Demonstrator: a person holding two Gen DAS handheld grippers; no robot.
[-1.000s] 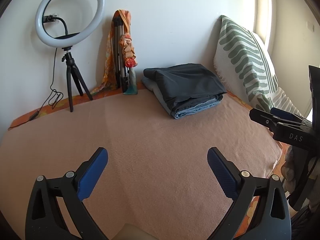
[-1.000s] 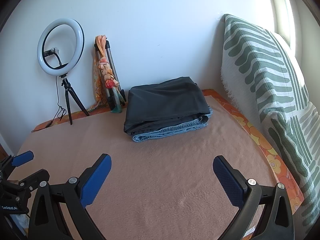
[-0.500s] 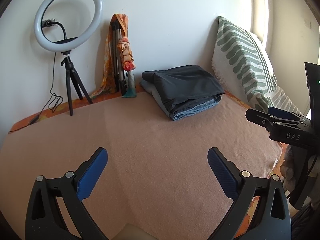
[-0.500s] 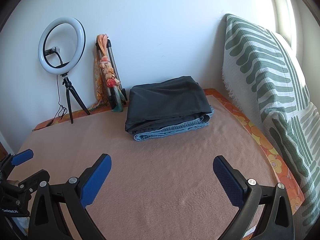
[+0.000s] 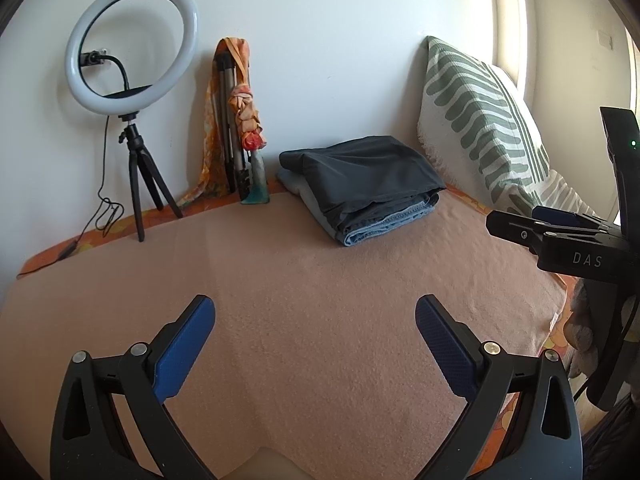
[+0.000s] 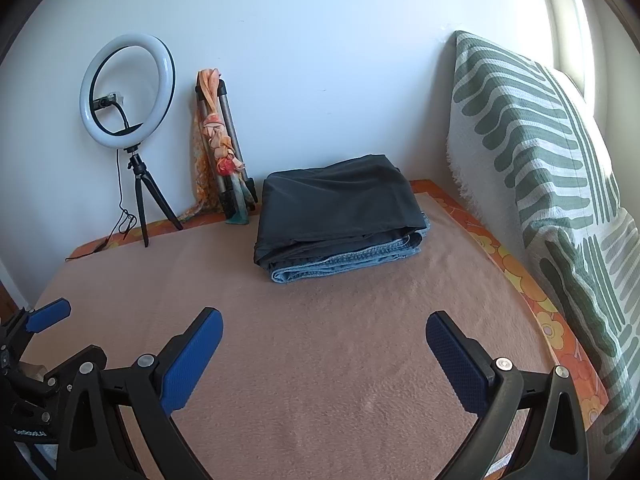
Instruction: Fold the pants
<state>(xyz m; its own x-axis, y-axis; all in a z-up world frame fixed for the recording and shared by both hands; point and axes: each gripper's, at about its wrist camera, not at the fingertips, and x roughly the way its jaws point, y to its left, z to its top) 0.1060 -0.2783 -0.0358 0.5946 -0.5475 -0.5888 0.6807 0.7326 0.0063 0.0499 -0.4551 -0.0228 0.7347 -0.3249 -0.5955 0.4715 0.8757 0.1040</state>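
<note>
Both the left gripper [image 5: 315,312] and right gripper [image 6: 324,326] hover with fingers spread wide and empty over the bare blanket [image 6: 320,320], probably because the pants [image 6: 340,204] already sit folded in a stack well ahead of the fingers, near the wall.

The bed's tan blanket [image 6: 320,360] lies bare across its near and middle stretch, open to a pass from either side. Along the far edge stand the obstacles: a ring light on a tripod [image 6: 128,92] at the far left corner, a folded tripod wrapped in orange cloth [image 6: 220,148] beside it, then the stacked folded pants [image 6: 340,216]. A striped pillow [image 6: 540,168] walls off the right edge, seemingly just clear of the stack.
</note>
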